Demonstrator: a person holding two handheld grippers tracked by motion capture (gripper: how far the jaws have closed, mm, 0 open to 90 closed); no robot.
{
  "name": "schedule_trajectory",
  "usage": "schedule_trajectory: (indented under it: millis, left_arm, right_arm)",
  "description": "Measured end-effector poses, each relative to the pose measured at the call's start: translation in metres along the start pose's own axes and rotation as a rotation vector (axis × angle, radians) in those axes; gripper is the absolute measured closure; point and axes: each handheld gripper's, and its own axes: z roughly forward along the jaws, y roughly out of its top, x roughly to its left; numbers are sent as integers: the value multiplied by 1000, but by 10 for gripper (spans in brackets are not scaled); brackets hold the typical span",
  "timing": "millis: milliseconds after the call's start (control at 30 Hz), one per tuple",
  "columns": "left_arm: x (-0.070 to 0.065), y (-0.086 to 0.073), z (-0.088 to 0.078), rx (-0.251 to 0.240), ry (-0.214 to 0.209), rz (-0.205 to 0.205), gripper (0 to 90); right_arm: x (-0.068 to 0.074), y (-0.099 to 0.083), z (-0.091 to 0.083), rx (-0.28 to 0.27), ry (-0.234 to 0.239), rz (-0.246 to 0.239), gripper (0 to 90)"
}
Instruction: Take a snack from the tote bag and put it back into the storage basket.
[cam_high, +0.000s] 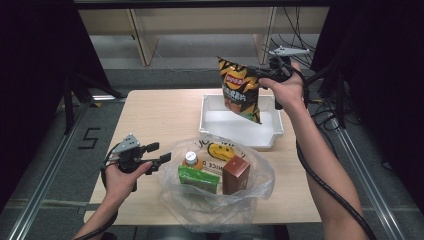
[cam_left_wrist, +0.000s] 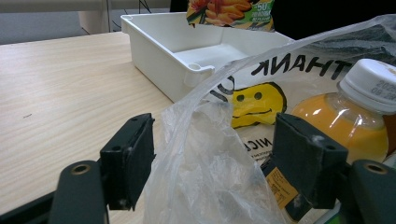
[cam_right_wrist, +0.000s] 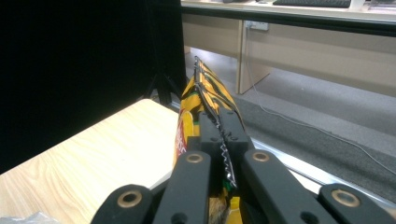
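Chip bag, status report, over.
Right gripper shut on yellow-black foil chip bag, hanging above white plastic tray. Left gripper open around clear plastic bag edge. Tray empty.

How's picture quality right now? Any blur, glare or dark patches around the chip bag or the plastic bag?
High view: even light, slightly soft; the chip bag above the white tray reads clearly, and the surroundings are black. Left gripper view: the plastic bag between the open left gripper is soft with mild sheen. Right gripper view: the right gripper is sharp on the bag's edge; the left side is black.
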Motion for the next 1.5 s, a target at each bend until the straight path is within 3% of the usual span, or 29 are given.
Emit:
schedule_trajectory:
  millis: [67, 133, 467, 533, 600, 700, 933, 1000, 1100, 1233, 1267, 1300, 1500]
  left_arm:
    - [0, 0, 0, -4, -5, -2, 291]
    - [0, 0, 0, -3, -4, -1, 291]
    - [0, -1, 1, 3, -3, -1, 290]
    - [0, -1, 1, 2, 1, -2, 289]
    - [1, -1, 1, 1, -6, -2, 289]
    - [0, -1, 1, 2, -2, -3, 287]
    - [0, -2, 2, 7, 0, -11, 285]
    - [0, -2, 3, 4, -4, -13, 284]
    - [0, -2, 3, 7, -2, 0, 283]
    - [0, -2, 3, 7, 1, -12, 282]
    - [0, -2, 3, 7, 1, -13, 281]
    - [0, -2, 3, 8, 2, -13, 282]
    - [0, -2, 3, 11, -1, -3, 281]
  right_arm:
    - [1, -1, 2, 11, 4, 18, 900]
    - [-1, -3, 5, 10, 1, 1, 900]
    - [-5, -8, 17, 34, 9, 22, 900]
    - [-6, -9, 19, 28, 7, 8, 900]
    - [-5, -10, 20, 41, 19, 30, 900]
    - [-8, -13, 24, 39, 11, 16, 900]
    - [-10, -15, 28, 60, 18, 39, 900]
    - [-11, -16, 29, 56, 16, 23, 900]
    - [-11, -17, 31, 61, 15, 28, 900]
    - [-12, -19, 33, 77, 18, 44, 900]
    - [-14, -20, 35, 74, 17, 23, 900]
    - [-13, -21, 35, 79, 23, 49, 900]
    - [-15, -24, 40, 80, 21, 39, 900]
